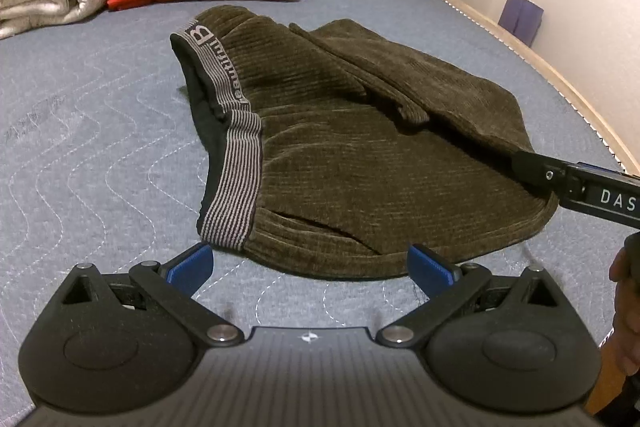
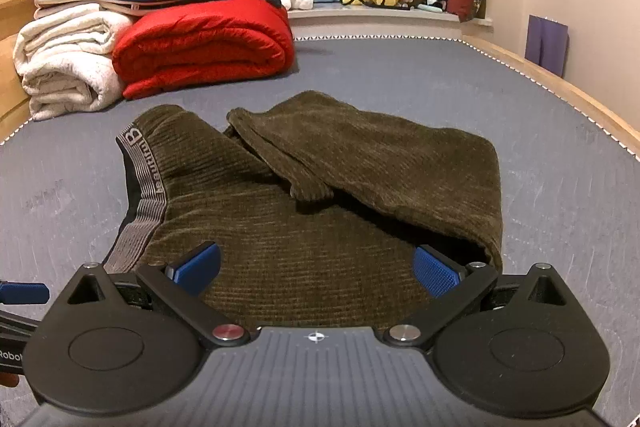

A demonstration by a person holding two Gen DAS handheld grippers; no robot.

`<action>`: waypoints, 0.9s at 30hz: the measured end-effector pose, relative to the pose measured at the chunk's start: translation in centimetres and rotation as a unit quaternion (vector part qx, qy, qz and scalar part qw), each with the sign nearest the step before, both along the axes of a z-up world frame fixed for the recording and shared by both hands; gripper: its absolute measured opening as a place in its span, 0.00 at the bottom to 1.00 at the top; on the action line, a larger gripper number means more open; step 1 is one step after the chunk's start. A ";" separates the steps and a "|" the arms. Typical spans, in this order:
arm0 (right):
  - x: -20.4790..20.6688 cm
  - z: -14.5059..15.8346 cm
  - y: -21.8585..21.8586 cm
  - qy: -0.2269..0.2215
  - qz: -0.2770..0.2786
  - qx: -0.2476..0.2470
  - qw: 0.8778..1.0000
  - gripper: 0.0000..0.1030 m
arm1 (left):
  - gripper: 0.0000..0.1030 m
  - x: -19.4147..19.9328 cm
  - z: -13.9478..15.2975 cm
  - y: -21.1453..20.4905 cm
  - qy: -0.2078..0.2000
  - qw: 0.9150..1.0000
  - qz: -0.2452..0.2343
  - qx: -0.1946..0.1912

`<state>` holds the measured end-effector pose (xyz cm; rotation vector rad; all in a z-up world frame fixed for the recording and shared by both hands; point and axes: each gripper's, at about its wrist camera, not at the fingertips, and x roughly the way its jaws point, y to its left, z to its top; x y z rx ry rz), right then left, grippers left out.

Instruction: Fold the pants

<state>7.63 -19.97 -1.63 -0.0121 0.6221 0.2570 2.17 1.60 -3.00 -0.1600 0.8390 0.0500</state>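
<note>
Between the spread blue fingers [image 1: 192, 267] of the left gripper [image 1: 310, 269] lies the near hem of the brown corduroy pants [image 1: 340, 131], probably lined up for a pinch. Equally spread and empty, the right gripper [image 2: 316, 269] hovers over the same cloth. On the grey bed [image 2: 560, 187] the pants rest half folded, striped waistband [image 1: 236, 163] leftward. No containers show.
</note>
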 end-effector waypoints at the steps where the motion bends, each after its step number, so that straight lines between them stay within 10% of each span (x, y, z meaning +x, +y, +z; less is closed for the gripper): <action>1: 0.0 -0.1 0.0 0.002 0.001 -0.001 1.000 0.99 | 1.00 0.0 0.0 0.0 0.001 1.000 0.000 0.001; 10: 0.1 0.1 -0.1 -0.008 -0.010 -0.006 1.000 0.97 | 0.88 -1.1 1.7 -0.2 -0.057 0.998 -0.039 0.007; 15: 0.6 1.4 -3.0 -0.046 -0.078 0.038 0.995 0.57 | 0.25 0.9 4.1 3.6 -0.061 0.997 -0.032 -0.025; 22: 4.3 4.0 -5.9 -0.052 -0.078 0.009 0.996 0.54 | 0.23 4.3 3.3 9.6 -0.070 0.997 -0.016 -0.028; 27: 8.0 2.4 -6.9 -0.072 -0.054 -0.034 0.995 0.62 | 0.23 6.6 -2.4 13.6 0.009 0.986 0.032 -0.164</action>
